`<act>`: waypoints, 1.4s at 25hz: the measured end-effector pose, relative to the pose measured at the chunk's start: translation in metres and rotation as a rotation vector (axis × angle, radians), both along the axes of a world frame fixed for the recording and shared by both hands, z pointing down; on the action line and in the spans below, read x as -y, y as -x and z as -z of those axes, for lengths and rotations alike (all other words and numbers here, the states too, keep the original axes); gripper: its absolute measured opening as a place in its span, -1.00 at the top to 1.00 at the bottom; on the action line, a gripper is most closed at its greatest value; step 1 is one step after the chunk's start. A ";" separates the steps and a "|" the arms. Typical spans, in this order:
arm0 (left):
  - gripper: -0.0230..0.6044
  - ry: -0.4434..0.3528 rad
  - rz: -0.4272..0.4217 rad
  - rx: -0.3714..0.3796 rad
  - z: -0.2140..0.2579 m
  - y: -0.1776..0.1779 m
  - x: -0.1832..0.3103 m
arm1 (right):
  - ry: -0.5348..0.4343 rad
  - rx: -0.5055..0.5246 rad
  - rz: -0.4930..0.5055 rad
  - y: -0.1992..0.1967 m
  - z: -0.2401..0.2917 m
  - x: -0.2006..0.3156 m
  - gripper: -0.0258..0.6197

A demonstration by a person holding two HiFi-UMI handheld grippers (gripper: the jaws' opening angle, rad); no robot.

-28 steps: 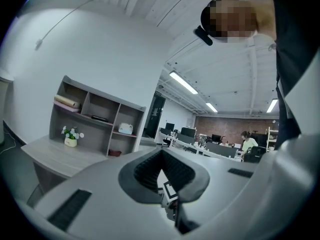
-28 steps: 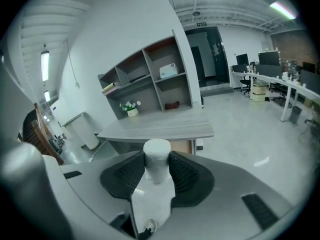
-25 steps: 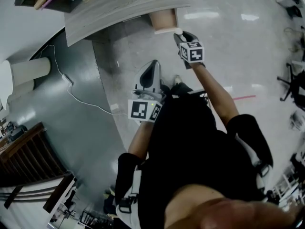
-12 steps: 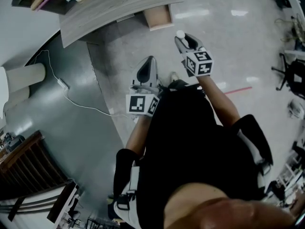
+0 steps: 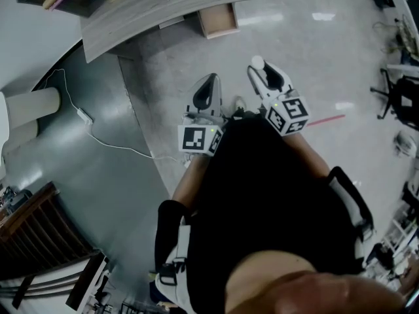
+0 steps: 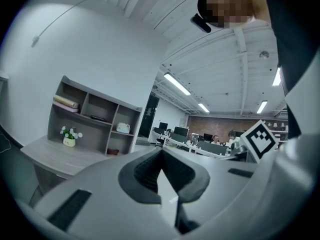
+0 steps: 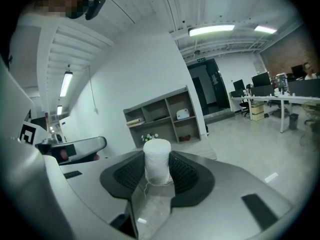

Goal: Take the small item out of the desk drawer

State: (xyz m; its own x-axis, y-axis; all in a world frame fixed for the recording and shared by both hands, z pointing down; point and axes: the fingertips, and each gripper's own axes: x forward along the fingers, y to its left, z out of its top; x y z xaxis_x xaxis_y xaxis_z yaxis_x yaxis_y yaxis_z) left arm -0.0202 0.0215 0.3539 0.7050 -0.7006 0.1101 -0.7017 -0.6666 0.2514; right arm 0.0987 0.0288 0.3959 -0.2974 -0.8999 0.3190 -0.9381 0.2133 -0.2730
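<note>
Two grippers are in view. The right gripper (image 5: 260,70) clamps one white spool (image 7: 157,160) upright between its jaws, well apart from the desk (image 5: 150,8). In the head view, the single open drawer (image 5: 218,19) lies at eleven o'clock from the spool. The left gripper (image 5: 207,87), at nine o'clock of the right one, has its jaws pressed together on nothing.
</note>
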 end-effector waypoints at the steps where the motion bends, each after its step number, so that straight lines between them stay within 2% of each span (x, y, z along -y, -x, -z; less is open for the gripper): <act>1: 0.94 -0.001 -0.003 0.000 -0.001 0.001 -0.001 | -0.009 -0.004 0.004 0.003 0.004 -0.003 0.45; 7: 0.94 -0.025 -0.009 0.010 0.001 0.007 0.000 | -0.029 -0.014 0.027 0.014 0.011 -0.013 0.45; 35: 0.94 -0.018 -0.030 -0.005 0.000 0.009 0.001 | -0.024 -0.032 0.045 0.028 0.009 -0.018 0.45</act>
